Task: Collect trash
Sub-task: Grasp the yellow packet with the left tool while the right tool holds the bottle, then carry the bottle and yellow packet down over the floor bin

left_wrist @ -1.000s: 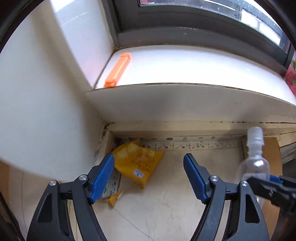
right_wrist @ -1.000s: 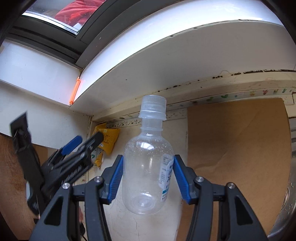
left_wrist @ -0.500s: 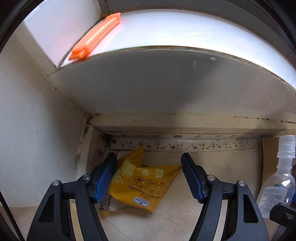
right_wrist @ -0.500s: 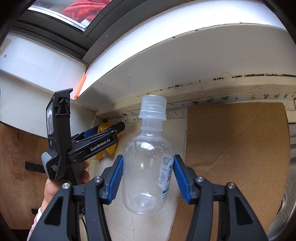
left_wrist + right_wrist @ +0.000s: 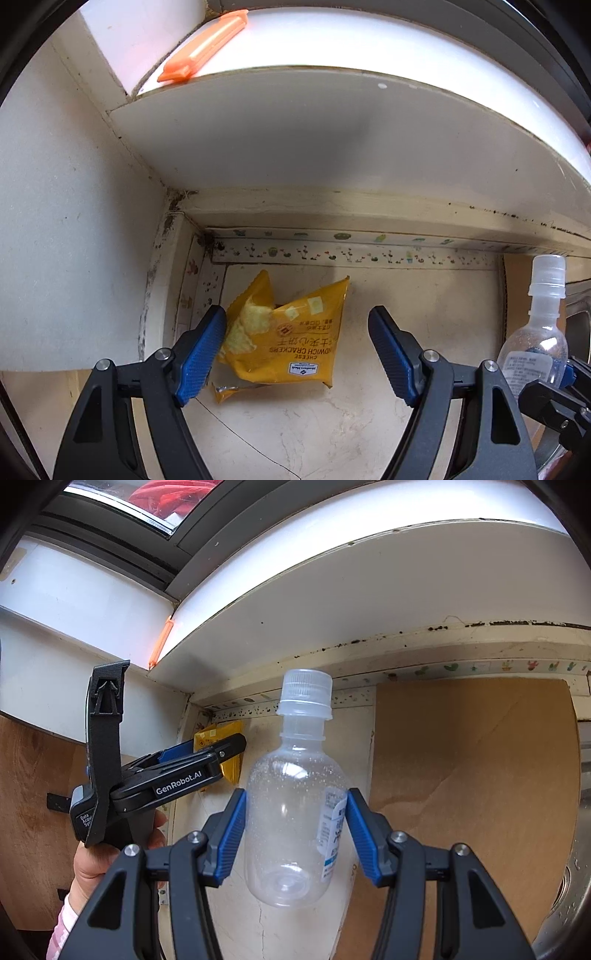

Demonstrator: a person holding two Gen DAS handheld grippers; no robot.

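A crumpled yellow cracker wrapper lies on the pale counter in the corner under the window sill. My left gripper hangs just above it, jaws opening; the wrapper sits between the blue pads, its left edge at the left pad, well clear of the right one. A small torn yellow scrap lies just in front of the wrapper. My right gripper is shut on an empty clear plastic bottle, cap up. The bottle also shows at the right of the left wrist view. The left gripper shows in the right wrist view, over the wrapper.
An orange clip lies on the white window sill above. A brown cardboard sheet covers the counter to the right, with a steel sink rim beyond it. A wall closes the left side. A hand holds the left gripper.
My left gripper has tilted down and sunk toward the yellow wrapper, which now sits larger between its pads. The right gripper and its bottle have kept still.
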